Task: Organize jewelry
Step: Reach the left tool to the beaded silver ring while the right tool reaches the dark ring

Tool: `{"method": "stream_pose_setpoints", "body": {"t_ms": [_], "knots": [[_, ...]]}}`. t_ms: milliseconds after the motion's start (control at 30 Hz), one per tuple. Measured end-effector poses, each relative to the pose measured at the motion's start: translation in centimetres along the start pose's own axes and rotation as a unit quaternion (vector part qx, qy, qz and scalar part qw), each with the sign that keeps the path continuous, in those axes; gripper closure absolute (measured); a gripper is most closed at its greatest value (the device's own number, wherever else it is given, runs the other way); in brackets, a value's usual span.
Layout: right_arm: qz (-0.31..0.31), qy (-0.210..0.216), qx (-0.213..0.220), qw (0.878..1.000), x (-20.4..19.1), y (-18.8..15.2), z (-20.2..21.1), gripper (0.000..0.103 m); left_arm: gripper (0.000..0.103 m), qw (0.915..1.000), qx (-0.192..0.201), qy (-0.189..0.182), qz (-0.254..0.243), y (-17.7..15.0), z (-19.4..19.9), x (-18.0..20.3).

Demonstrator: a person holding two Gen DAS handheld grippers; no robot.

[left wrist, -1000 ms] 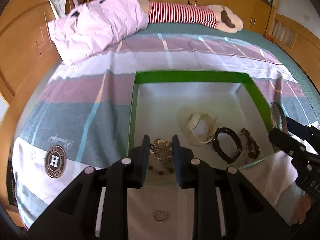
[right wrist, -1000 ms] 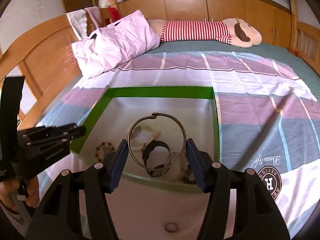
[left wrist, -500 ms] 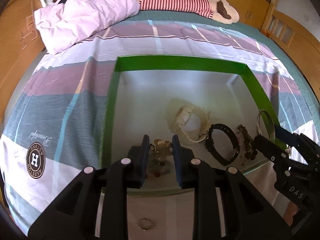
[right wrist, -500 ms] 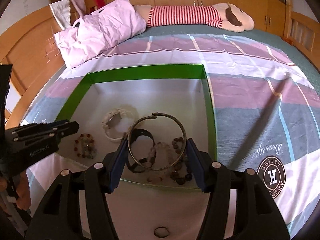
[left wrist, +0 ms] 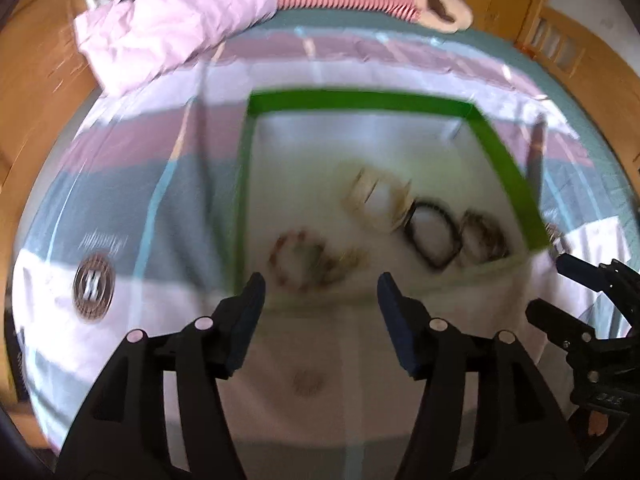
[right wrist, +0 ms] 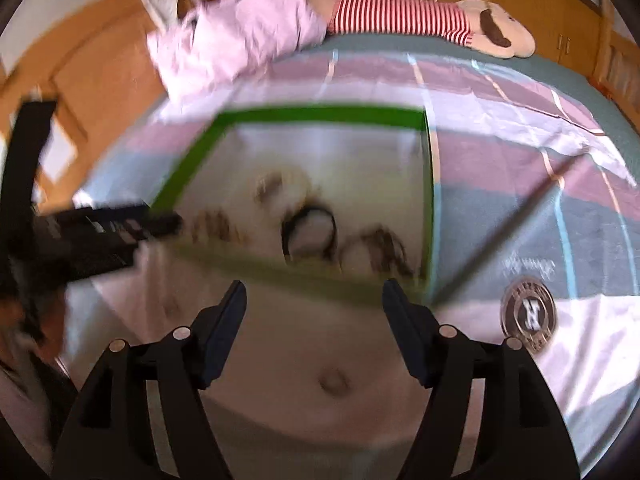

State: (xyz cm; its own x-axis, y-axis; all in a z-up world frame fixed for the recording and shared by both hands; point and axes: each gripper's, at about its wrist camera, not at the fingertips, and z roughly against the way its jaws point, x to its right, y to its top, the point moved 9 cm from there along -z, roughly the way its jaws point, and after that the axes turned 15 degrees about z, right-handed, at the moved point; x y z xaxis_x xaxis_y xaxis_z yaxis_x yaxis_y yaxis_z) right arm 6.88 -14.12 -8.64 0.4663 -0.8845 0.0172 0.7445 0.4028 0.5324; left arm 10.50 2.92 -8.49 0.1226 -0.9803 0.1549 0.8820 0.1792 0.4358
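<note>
Both grippers, left (left wrist: 319, 286) and right (right wrist: 313, 293), are seen spread wide and empty. A small ring (right wrist: 333, 383) lies on the sheet just before them. An "H" badge (right wrist: 529, 313) is printed on the sheet. In the green-rimmed box (left wrist: 360, 100), about five blurred bracelets (left wrist: 432, 232) are counted. Beyond lies one pillow (right wrist: 236, 44).

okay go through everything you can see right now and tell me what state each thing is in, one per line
Left gripper: open, holding nothing.
Right gripper: open, holding nothing.
Green box: open-topped, on the bed.
Black bracelet: lying in the box, blurred.
White watch: lying in the box.
Bead bracelet: lying in the box near its front wall.
Small ring: outside the box, on the bedcover in front of it.
Pink pillow: lying at the head of the bed.
</note>
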Motion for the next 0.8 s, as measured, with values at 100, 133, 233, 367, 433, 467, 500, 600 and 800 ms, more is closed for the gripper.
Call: {"method": "stream_pose_setpoints", "body": {"t_ms": [100,133,233,367,433,467,500,600,800], "knots": [[0.019,-0.006,-0.044,0.999,-0.8,-3.0,-2.0,0.033,0.044,0.9997,-0.022,0.011,0.001,-1.9,-0.7,-1.0],[0.026,-0.009,-0.056,0.998,-1.0,-3.8,-2.6,0.033,0.043,0.9995,-0.023,0.019,-0.001,-2.4,-0.9,-1.4],[0.039,-0.008,-0.08,0.996,-1.7,-5.1,-3.8,0.036,0.034,0.9986,-0.039,0.035,0.007,-3.8,-1.7,-2.5],[0.02,0.002,-0.104,0.994,-1.9,-5.8,-5.0,0.04,0.033,0.9973,-0.064,0.027,0.023,-4.9,-2.4,-3.4],[0.009,0.028,-0.102,0.994,-2.5,-5.8,-5.2,0.04,0.033,0.9966,-0.074,0.026,0.026,-5.1,-2.8,-3.5],[0.015,0.045,-0.092,0.995,-3.2,-5.5,-4.9,0.04,0.033,0.9959,-0.082,0.022,0.03,-5.3,-3.1,-3.6],[0.022,0.055,-0.084,0.995,-3.7,-5.2,-4.7,0.04,0.033,0.9952,-0.09,0.017,0.034,-5.4,-3.2,-3.5],[0.032,0.058,-0.062,0.996,-4.1,-4.4,-3.7,0.04,0.031,0.9936,-0.106,0.003,0.039,-5.8,-3.7,-3.4],[0.022,0.039,-0.101,0.994,-3.2,-5.7,-5.0,0.04,0.026,0.9924,-0.114,0.038,0.026,-6.8,-4.8,-3.7]]}}
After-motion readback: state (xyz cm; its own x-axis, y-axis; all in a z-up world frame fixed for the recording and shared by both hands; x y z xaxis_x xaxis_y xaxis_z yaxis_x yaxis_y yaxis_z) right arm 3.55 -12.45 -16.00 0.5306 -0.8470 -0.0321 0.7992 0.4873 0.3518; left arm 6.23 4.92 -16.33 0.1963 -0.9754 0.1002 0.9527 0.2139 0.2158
